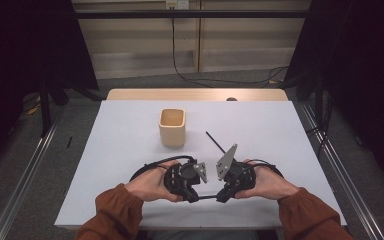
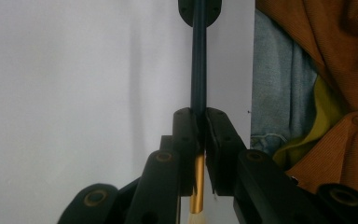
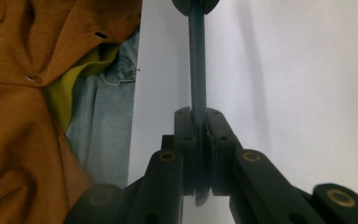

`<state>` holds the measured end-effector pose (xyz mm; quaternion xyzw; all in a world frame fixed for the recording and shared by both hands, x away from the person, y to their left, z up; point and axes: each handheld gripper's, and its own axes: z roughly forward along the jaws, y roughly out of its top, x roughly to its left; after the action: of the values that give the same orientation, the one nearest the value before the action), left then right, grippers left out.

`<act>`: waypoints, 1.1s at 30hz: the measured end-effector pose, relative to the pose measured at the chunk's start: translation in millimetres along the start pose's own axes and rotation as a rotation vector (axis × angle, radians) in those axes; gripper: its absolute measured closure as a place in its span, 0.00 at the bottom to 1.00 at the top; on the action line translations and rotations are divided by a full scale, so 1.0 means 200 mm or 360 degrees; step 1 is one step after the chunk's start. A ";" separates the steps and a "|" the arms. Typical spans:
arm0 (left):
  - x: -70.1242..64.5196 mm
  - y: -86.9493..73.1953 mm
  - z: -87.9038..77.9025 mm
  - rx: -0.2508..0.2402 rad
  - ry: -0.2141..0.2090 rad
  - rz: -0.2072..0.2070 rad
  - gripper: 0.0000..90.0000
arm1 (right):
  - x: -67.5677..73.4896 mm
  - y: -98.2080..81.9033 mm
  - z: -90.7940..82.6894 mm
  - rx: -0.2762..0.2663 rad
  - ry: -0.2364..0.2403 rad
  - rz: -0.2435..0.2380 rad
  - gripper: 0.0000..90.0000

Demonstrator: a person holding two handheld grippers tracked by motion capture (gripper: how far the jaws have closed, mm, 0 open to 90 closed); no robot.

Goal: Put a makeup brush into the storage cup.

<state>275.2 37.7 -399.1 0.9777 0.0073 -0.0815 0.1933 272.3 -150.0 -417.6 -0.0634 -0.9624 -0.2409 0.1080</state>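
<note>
A paintbrush (image 2: 198,70) with a dark handle, a gold ferrule (image 2: 196,182) and pale bristles hangs between both grippers above the white table (image 1: 125,150), near its front edge. My left gripper (image 2: 199,116) is shut on the handle just above the ferrule. My right gripper (image 3: 199,116) is shut on the paintbrush (image 3: 196,65) near the handle's far end. In the high view the left gripper (image 1: 196,198) and right gripper (image 1: 223,197) point at each other, with the paintbrush (image 1: 209,197) a thin dark line between them.
A beige square cup (image 1: 172,127) stands upright at the table's middle. A thin black stick (image 1: 215,141) lies on the table to the cup's right, just beyond the right gripper. The person's orange sleeves (image 1: 117,210) come over the front edge.
</note>
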 end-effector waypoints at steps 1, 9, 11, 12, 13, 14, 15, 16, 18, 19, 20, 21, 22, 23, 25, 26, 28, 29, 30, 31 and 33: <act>0.00 0.00 0.00 0.0008 -0.0005 0.0001 0.92 | 0.00 0.00 0.00 0.0003 0.0000 -0.0007 0.94; 0.00 -0.01 -0.01 -0.0032 0.0006 -0.0010 0.92 | 0.00 -0.01 0.00 -0.0055 -0.0062 -0.0086 0.95; 0.00 -0.01 -0.02 -0.0040 0.0004 -0.0026 0.92 | 0.00 -0.01 -0.01 -0.0068 -0.0071 -0.0099 0.95; 0.01 -0.01 -0.02 -0.0049 0.0006 -0.0033 0.91 | 0.00 -0.01 -0.01 -0.0072 -0.0076 -0.0090 0.95; 0.02 -0.01 -0.03 -0.0051 0.0007 -0.0023 0.91 | 0.00 -0.01 -0.01 -0.0076 -0.0075 -0.0081 0.95; 0.02 -0.01 -0.03 -0.0060 0.0010 -0.0023 0.90 | 0.00 -0.02 -0.01 -0.0086 -0.0082 -0.0087 0.95; 0.02 -0.01 -0.03 -0.0067 0.0006 -0.0025 0.88 | 0.00 -0.02 -0.01 -0.0084 -0.0078 -0.0072 0.95; 0.02 -0.02 -0.03 -0.0083 0.0017 -0.0046 0.85 | 0.00 -0.02 -0.01 -0.0092 -0.0083 -0.0079 0.95; 0.02 -0.02 -0.04 -0.0116 0.0048 -0.0053 0.80 | 0.00 -0.02 -0.02 -0.0091 -0.0060 -0.0072 0.95; 0.02 -0.03 -0.04 -0.0144 0.0053 -0.0076 0.78 | 0.00 -0.02 -0.02 -0.0085 -0.0066 -0.0072 0.95; 0.02 -0.03 -0.05 -0.0140 0.0056 -0.0085 0.75 | 0.00 -0.02 -0.02 -0.0087 -0.0066 -0.0073 0.95; 0.03 -0.03 -0.05 -0.0147 0.0077 -0.0089 0.72 | 0.00 -0.02 -0.02 -0.0086 -0.0060 -0.0065 0.95; 0.03 -0.03 -0.05 -0.0146 0.0088 -0.0091 0.69 | 0.00 -0.02 -0.02 -0.0088 -0.0062 -0.0063 0.95; 0.03 -0.03 -0.05 -0.0158 0.0089 -0.0117 0.62 | 0.00 -0.03 -0.02 -0.0089 -0.0060 -0.0060 0.95; 0.04 -0.04 -0.05 -0.0159 0.0137 -0.0135 0.54 | -0.01 -0.03 -0.02 -0.0107 -0.0076 -0.0061 0.95; 0.04 -0.04 -0.05 -0.0166 0.0153 -0.0152 0.47 | -0.01 -0.03 -0.02 -0.0103 -0.0071 -0.0063 0.95; 0.05 -0.04 -0.06 -0.0194 0.0157 -0.0157 0.42 | -0.01 -0.04 -0.03 -0.0093 -0.0069 -0.0039 0.95; 0.05 -0.05 -0.06 -0.0213 0.0189 -0.0163 0.39 | -0.01 -0.04 -0.03 -0.0087 -0.0072 -0.0038 0.95; 0.05 -0.05 -0.07 -0.0227 0.0201 -0.0177 0.33 | 0.00 -0.04 -0.03 -0.0080 -0.0074 -0.0019 0.95; 0.06 -0.05 -0.07 -0.0239 0.0205 -0.0186 0.29 | -0.01 -0.04 -0.03 -0.0091 -0.0074 -0.0032 0.95; 0.07 -0.05 -0.08 -0.0279 0.0222 -0.0209 0.24 | -0.01 -0.04 -0.03 -0.0089 -0.0083 -0.0009 0.95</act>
<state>290.8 53.4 -390.5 0.9578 0.0918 -0.0249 0.2712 273.8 -160.5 -416.0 -0.0698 -0.9580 -0.2663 0.0804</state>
